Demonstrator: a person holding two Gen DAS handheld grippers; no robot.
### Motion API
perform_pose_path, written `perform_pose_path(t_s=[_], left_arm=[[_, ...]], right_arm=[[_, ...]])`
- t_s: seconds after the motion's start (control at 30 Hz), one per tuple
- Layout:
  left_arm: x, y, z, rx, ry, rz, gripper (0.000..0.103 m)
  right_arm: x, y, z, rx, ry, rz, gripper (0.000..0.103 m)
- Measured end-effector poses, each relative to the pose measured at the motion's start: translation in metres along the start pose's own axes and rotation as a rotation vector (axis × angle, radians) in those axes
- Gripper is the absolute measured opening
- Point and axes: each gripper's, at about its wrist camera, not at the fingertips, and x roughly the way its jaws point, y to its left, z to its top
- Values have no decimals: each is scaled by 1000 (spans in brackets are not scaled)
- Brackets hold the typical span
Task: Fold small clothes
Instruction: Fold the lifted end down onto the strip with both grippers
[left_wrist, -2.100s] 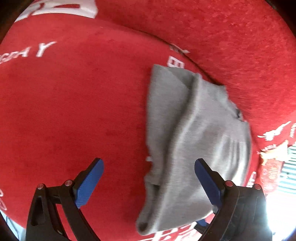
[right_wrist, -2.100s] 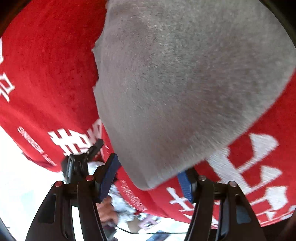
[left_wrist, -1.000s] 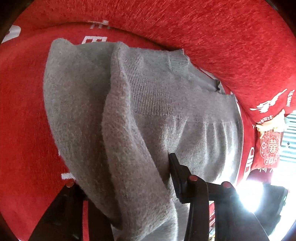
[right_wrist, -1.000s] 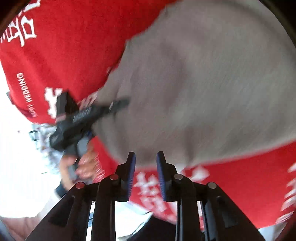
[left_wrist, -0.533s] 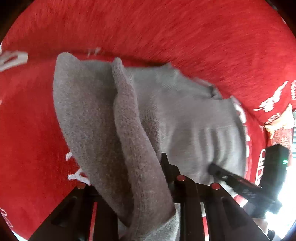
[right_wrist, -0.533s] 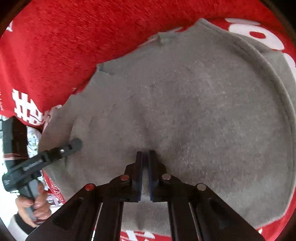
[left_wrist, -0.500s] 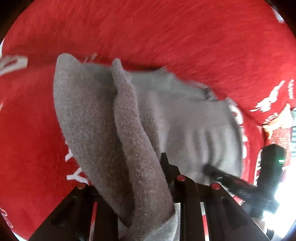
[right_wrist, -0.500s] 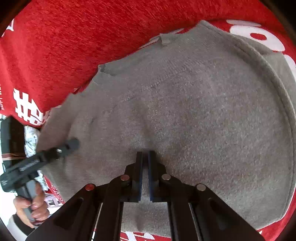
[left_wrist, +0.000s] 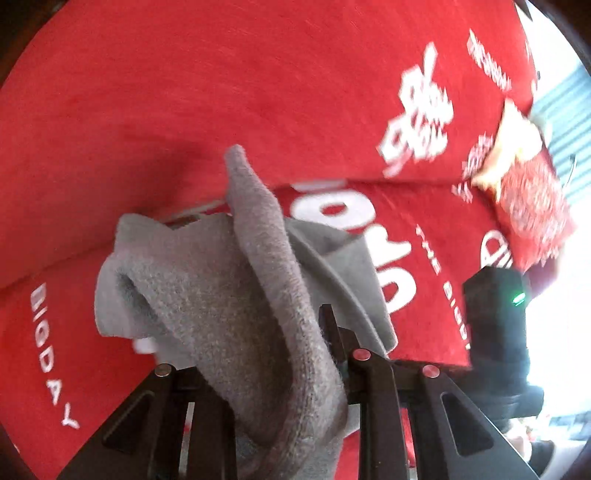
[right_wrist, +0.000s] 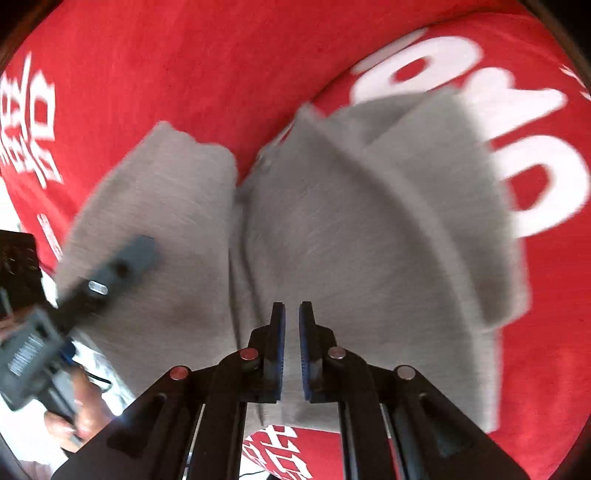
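A small grey knit garment (left_wrist: 229, 295) lies bunched on a red sofa cover. My left gripper (left_wrist: 266, 332) is shut on a thick fold of the garment, which drapes over and hides its left finger. In the right wrist view the garment (right_wrist: 369, 229) spreads wide, folded over itself. My right gripper (right_wrist: 291, 325) is nearly closed, pinching the garment's near edge between its blue pads. The left gripper shows in the right wrist view (right_wrist: 122, 266), and the right gripper's body in the left wrist view (left_wrist: 495, 325).
The red sofa cover (left_wrist: 258, 92) with white lettering fills both views; its backrest rises behind the garment. A red patterned cushion (left_wrist: 532, 199) lies at the far right. The sofa's front edge and bright floor show at lower left of the right wrist view (right_wrist: 22, 424).
Both grippers closed on the garment within the last two seconds. Since half a second ago they have carried it along the sofa; the garment has bunched up and folded over itself.
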Motion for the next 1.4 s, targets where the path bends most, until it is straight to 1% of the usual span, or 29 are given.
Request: perform_pose_path(t_s=[0.03,0.07,0.1,0.13,0.2,0.27,0.33,0.4,0.43,0.47,0.53,0.57,0.6,0.63,0.73,0.77,0.83,0.87,0.9,0.93,0.97,1.0,1.07,1.13,1.23,1.27,1.3,1.33,1.4], left_arm=[[14,-12,0,21,20,21,26],[24,-18,0,37,34,42,26],[39,-27,-1,63,58,74,27],[48,-34,-3,83,74,88,35],[51,-38,-12,98,73,58,46],[46,-45,-15,100,51,10,53],[36,-55,-15,124,27,27,54],[27,-59,-12,123,28,-25,54],[20,-58,-11,112,17,-34,54],[12,-56,-11,98,-1,-33,54],[-4,-44,-13,63,-40,-7,54],[-10,-35,-15,35,-56,20,54],[-15,-24,-18,1,-66,50,54],[-19,-9,-21,-37,-72,85,54],[-21,37,-32,-142,-47,187,54],[-20,48,-37,-172,-34,204,54],[-16,75,-47,-233,-6,243,54],[-13,81,-51,-247,6,256,54],[-10,87,-56,-260,20,271,54],[-7,90,-60,-267,28,285,54],[-5,92,-63,-271,26,290,54],[-6,90,-66,-271,20,289,54],[-8,86,-66,-261,12,287,54],[-11,77,-65,-221,-14,267,54],[-6,64,-65,-174,-12,249,54],[1,63,-65,-174,1,246,54],[5,63,-65,-178,12,239,54],[12,64,-67,-187,20,229,60],[17,66,-68,-202,13,259,75]], right_arm=[[-5,-11,2,25,-4,12,18],[-10,-22,3,50,-6,20,21],[-12,-34,5,74,-6,25,28],[-13,-42,5,91,-3,28,31],[-12,-59,6,133,12,71,31],[-11,-65,7,149,15,108,31],[-12,-73,9,181,12,152,32],[-14,-86,10,255,5,217,32],[-15,-92,9,294,-1,252,35],[-16,-98,9,334,-7,291,38],[-19,-109,9,406,-21,379,54],[-18,-112,9,427,-28,409,58],[-6,-112,11,450,-39,445,66],[-8,-115,12,471,-52,485,73],[-13,-121,21,493,-68,554,74],[-12,-124,24,481,-56,548,74],[-7,-113,29,416,-8,477,74],[-5,-104,33,363,23,415,74],[-4,-93,36,294,48,336,67],[-4,-82,40,223,63,255,42],[-3,-68,42,140,74,150,23],[-6,-54,42,54,58,55,15],[-22,-29,39,-74,6,10,15],[-43,-14,34,-148,-51,-7,15],[-60,-19,29,-156,-85,-62,15],[-59,-30,28,-142,-73,-102,15],[-51,-34,38,-123,-60,-135,15],[-45,-45,38,-108,-42,-168,15],[-32,-63,39,-79,-1,-213,16]])
